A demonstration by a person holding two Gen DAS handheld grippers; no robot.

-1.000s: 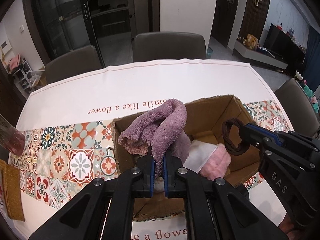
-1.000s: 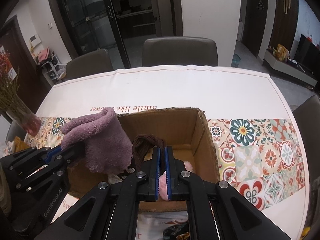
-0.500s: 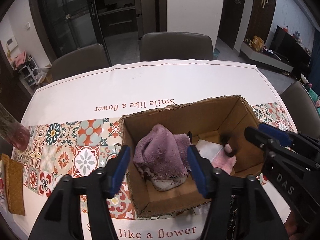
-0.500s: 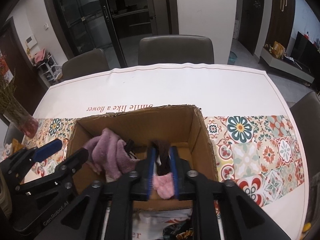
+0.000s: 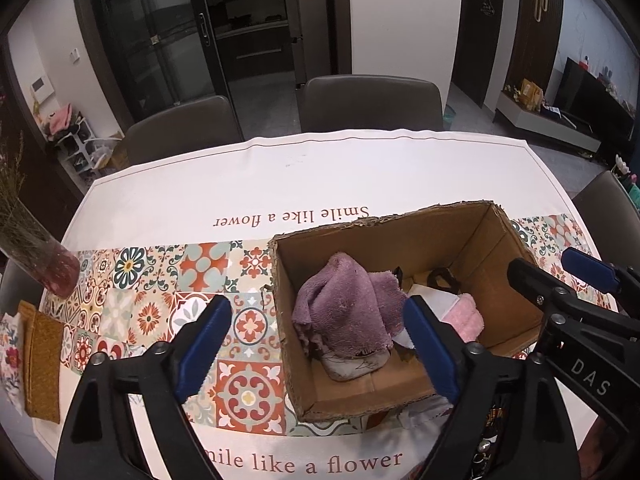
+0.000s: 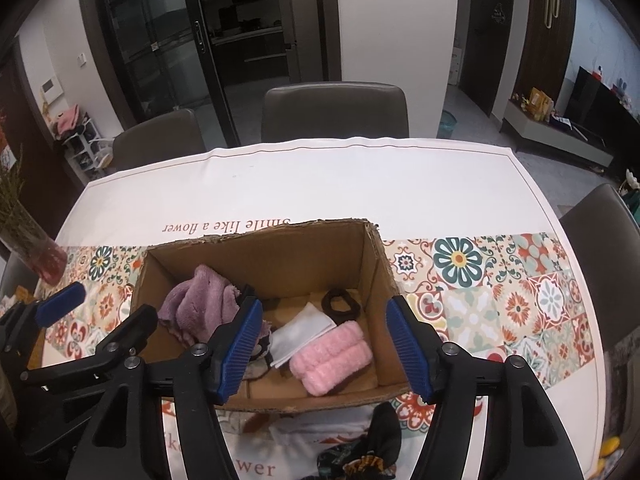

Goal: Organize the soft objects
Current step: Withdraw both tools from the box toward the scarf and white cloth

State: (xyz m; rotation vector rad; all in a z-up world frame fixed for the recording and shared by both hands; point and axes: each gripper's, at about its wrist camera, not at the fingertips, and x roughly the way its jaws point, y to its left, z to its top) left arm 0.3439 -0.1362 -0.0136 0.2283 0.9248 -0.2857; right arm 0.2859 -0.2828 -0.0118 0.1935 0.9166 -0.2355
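Note:
An open cardboard box (image 5: 400, 236) (image 6: 264, 248) stands on the table. Inside lie a purple towel (image 5: 344, 312) (image 6: 200, 300), a pink fuzzy roll (image 5: 468, 318) (image 6: 332, 356), a white cloth (image 6: 302, 330) and a dark brown hair band (image 6: 340, 302) (image 5: 442, 278). My left gripper (image 5: 316, 344) is open and empty, above the box's near left part. My right gripper (image 6: 324, 344) is open and empty, above the box's near side. A dark patterned scrunchie (image 6: 368, 452) and white cloth lie on the table in front of the box.
A vase with dried flowers (image 5: 44, 264) stands at the table's left edge. A woven mat (image 5: 40, 364) lies at the near left. Chairs (image 5: 372, 100) stand around the table. The tablecloth (image 5: 320, 176) has a tiled band across its middle.
My left gripper opened and dropped the purple towel into the box. My right gripper opened and dropped the dark hair band into the box. Both pulled back and up.

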